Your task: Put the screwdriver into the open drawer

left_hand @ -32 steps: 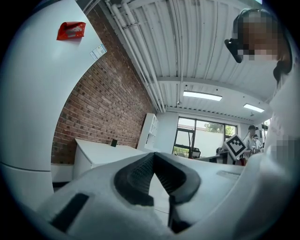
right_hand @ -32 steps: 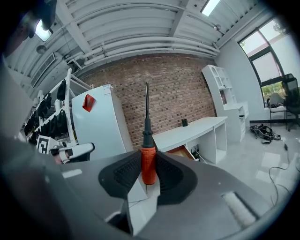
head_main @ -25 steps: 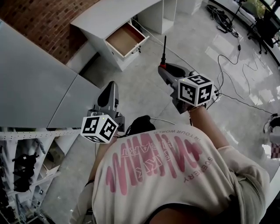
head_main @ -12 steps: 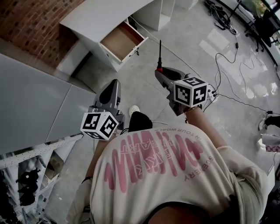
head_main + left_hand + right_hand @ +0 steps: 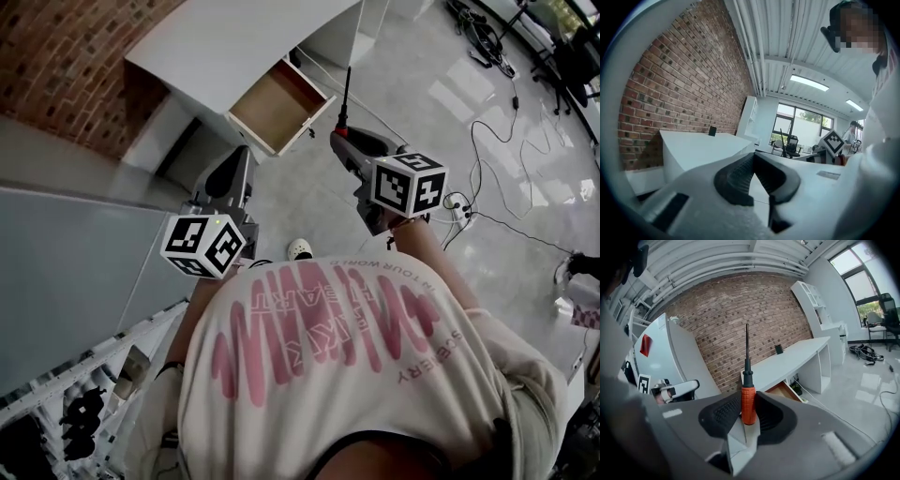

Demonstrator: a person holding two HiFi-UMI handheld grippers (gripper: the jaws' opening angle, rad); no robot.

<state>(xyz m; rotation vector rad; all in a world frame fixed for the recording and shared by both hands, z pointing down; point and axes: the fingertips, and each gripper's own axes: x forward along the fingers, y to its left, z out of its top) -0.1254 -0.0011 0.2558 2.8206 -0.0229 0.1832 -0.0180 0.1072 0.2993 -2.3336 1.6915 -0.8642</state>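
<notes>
Screwdriver (image 5: 748,401) is pinched by its orange handle in your right gripper (image 5: 343,142), shaft aimed toward the open drawer (image 5: 277,105) under the white tabletop (image 5: 234,37), apart from it. Your left gripper (image 5: 752,155) is pressed together, empty.

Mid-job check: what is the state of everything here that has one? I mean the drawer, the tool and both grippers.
drawer: pulled open, visible bottom bare.
screwdriver: clamped by its orange handle, shaft pointing out ahead of the jaws, not yet in the drawer.
right gripper: shut on the screwdriver.
left gripper: shut, nothing between its jaws.
</notes>
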